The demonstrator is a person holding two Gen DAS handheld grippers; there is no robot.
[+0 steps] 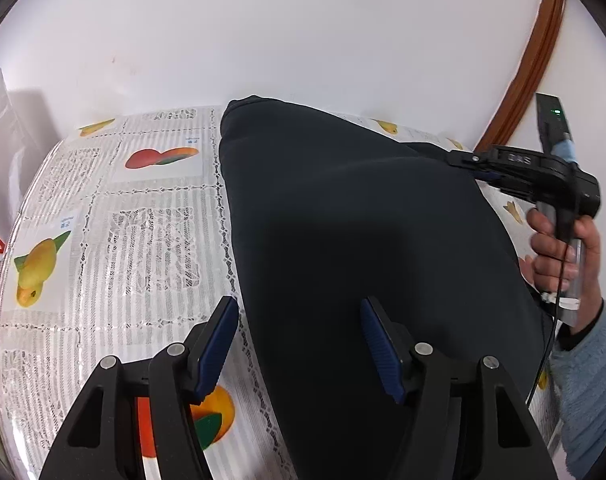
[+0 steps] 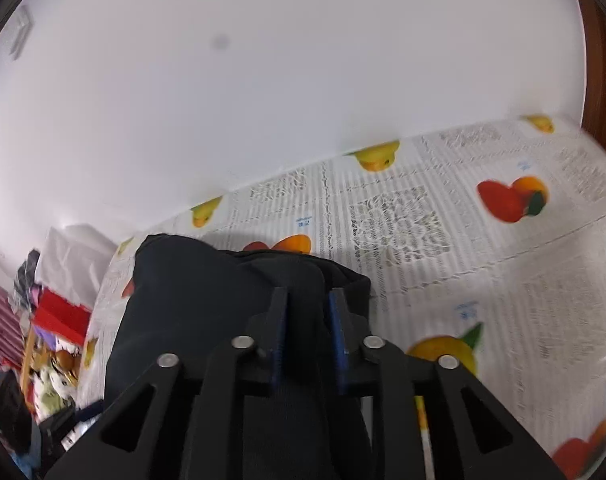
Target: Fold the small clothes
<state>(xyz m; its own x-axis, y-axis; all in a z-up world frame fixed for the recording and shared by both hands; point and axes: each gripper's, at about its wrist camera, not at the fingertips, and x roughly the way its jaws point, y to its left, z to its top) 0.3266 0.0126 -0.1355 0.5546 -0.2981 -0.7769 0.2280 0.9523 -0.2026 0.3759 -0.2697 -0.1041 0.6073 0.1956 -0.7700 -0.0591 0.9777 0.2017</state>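
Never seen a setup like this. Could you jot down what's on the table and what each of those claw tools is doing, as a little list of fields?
surface: table under a fruit-print tablecloth
garment: dark folded garment, lying on the cloth
left gripper: jaws apart over the garment's near left edge, holding nothing
right gripper: jaws narrow, a fold of the garment between them; firm grip not certain
person: hand in a light blue sleeve holds the right tool

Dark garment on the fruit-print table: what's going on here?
A person is folding a dark garment on the fruit-print tablecloth, one hand-held gripper in each hand. The left hand-held gripper stands open over the garment's near left edge, gripping nothing. The right hand-held gripper sits narrow at the garment's right edge with cloth between its pads.
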